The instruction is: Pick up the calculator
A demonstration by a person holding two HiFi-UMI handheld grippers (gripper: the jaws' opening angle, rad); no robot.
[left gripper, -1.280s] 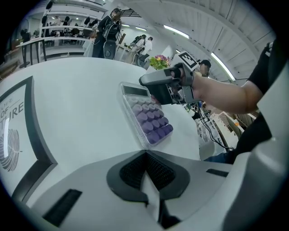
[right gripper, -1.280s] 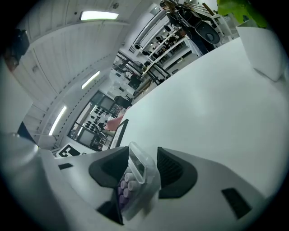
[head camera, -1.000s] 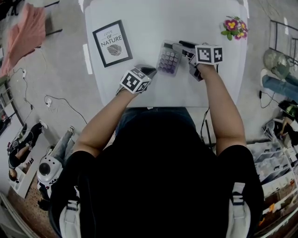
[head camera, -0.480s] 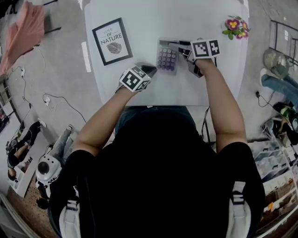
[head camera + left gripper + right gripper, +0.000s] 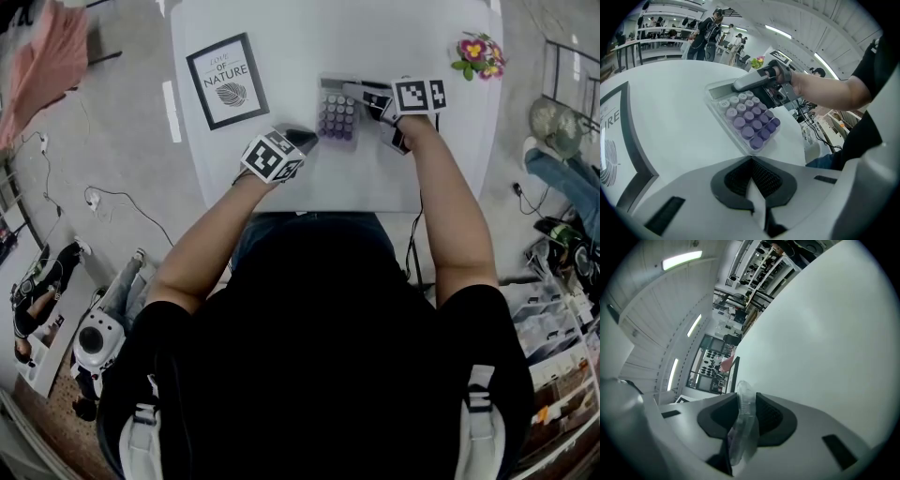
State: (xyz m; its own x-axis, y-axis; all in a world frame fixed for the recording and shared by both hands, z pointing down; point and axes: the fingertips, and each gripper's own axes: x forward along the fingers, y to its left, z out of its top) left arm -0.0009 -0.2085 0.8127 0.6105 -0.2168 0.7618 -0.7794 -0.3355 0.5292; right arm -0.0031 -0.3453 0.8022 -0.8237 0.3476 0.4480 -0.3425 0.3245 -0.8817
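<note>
The calculator (image 5: 337, 116), clear-cased with purple keys, lies flat on the white table (image 5: 281, 37). My right gripper (image 5: 364, 95) reaches in from the right over its far right edge. In the right gripper view the calculator's clear edge (image 5: 743, 401) stands between the pads of the right gripper (image 5: 743, 420); the jaws are closing and press on it. The left gripper view shows the calculator (image 5: 747, 119) ahead with the right gripper's finger (image 5: 750, 82) lying across its top. My left gripper (image 5: 302, 140) rests shut and empty just left of the calculator's near corner, its pads (image 5: 740, 178) together.
A black-framed print (image 5: 225, 80) lies on the table to the left of the calculator. A small bunch of flowers (image 5: 476, 54) sits at the far right corner. The table's near edge (image 5: 337, 212) runs just in front of my arms.
The right gripper has shifted a little farther away along the calculator's right edge and its jaws have narrowed onto it. The left gripper has stayed put.
</note>
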